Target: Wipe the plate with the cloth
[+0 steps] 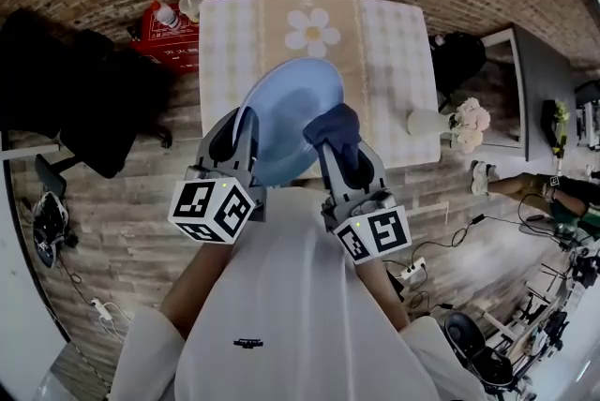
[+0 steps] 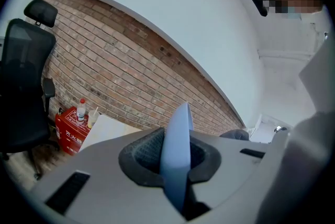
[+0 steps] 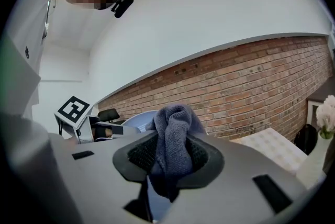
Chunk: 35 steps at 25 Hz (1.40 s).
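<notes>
A pale blue plate is held up above the near edge of the table, tilted toward me. My left gripper is shut on its left rim; in the left gripper view the plate stands edge-on between the pads. My right gripper is shut on a dark blue-grey cloth, which lies against the plate's lower right part. In the right gripper view the cloth bunches up out of the jaws, with the plate and the left gripper's marker cube behind it.
A table with a checked cloth and a daisy print stands against the brick wall. A white vase of flowers is at its right edge. A red box with a bottle sits left of it, and a black office chair further left. Cables lie on the floor.
</notes>
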Tool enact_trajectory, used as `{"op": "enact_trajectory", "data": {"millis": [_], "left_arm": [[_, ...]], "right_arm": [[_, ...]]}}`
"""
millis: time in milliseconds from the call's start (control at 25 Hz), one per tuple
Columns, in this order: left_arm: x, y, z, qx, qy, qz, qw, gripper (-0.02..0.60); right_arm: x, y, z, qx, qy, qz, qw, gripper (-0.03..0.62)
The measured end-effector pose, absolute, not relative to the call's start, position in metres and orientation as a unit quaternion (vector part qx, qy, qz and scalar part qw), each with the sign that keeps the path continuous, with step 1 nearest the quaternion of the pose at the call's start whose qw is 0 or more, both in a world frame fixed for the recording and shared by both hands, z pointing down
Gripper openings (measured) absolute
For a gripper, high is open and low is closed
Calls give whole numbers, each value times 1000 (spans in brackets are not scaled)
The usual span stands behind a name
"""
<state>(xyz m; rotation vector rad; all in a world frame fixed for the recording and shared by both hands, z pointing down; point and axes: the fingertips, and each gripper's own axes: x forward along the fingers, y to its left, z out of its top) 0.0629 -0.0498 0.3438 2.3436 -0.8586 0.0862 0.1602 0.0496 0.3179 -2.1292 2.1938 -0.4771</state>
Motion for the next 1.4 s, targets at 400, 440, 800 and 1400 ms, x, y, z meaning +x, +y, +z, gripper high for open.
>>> {"op": "enact_trajectory", "data": {"millis": [400, 440, 800, 1400], "left_arm": [[66, -47, 352, 896, -319, 53, 303, 48], [67, -46, 351, 898, -318, 53, 300, 48], [70, -36, 351, 902, -310, 54, 294, 48], [72, -40, 341, 916, -291, 54, 272, 48]], "right_arm": [[149, 20, 319, -660, 737, -143, 14, 117], [147, 18, 319, -657, 740, -144, 13, 117], [130, -9, 324, -624, 771, -127, -3, 117], [144, -41, 332, -645, 754, -123, -23, 117]]}}
